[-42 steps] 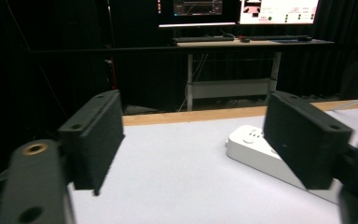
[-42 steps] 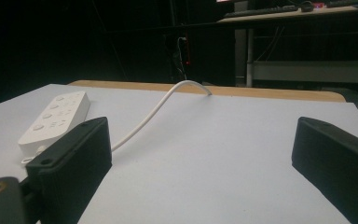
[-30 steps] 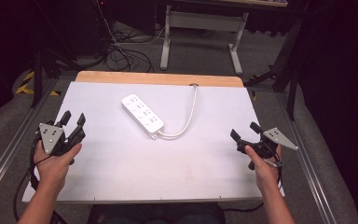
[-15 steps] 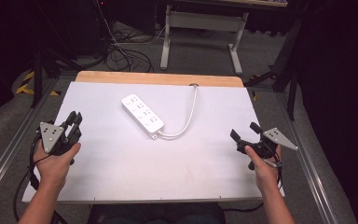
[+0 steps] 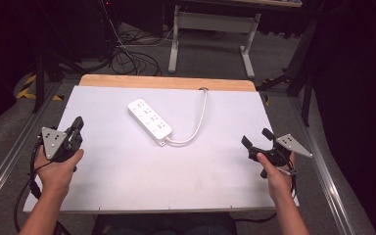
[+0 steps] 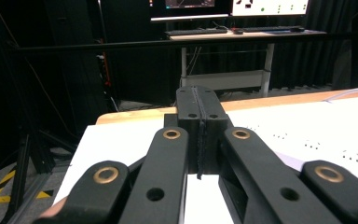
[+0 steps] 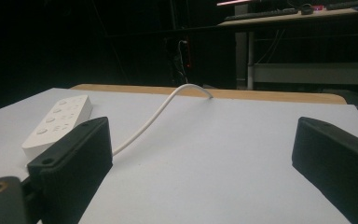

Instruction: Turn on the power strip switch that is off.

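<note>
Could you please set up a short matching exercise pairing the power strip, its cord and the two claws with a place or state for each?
Things:
1. power strip
2. cord
3. left claw
4. right claw

Places or states:
A. jaws wide apart, nothing between them
B. lies flat near the middle of the white table top
C. jaws pressed together, holding nothing
D. curves from the strip's near end to the table's far edge

Pairs: 1-B, 2-D, 3-C, 4-A

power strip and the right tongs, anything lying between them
Nothing but bare white table and the power strip's own white cord curving off toward the far edge; the high view shows the gap to the right tongs.
</note>
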{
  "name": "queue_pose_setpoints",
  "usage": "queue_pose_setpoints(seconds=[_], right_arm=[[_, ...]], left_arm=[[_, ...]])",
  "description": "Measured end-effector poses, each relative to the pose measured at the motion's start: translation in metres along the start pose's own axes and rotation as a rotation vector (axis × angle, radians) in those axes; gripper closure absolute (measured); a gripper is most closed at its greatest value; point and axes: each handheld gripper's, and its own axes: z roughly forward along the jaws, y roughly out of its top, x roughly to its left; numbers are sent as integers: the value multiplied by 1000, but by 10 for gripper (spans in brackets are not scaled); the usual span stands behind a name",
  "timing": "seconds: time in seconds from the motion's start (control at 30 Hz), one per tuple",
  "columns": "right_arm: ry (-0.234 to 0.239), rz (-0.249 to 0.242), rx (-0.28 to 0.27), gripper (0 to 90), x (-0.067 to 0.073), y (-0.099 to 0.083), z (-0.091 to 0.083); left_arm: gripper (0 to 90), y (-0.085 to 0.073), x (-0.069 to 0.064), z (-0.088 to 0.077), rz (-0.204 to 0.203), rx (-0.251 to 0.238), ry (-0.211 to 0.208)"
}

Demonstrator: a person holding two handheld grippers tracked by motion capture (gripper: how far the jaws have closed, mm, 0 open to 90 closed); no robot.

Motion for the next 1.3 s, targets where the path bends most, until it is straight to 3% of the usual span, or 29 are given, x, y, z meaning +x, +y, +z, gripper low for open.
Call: queue_pose_setpoints(seconds=[0.37,0.73,1.0,1.3], right_arm=[[3,6,-6,57,1,0,0],[6,12,-11,57,0,1,1],[2,10,-9,57,-1,1,2],[-2,15,-11,57,-2,1,2]], left_arm=[[900,9,-1,6,27,9,-24],[900,15,-11,17,36,29,-55],[900,21,-18,33,36,53,-78],[900,31,-29,56,53,117,-99]])
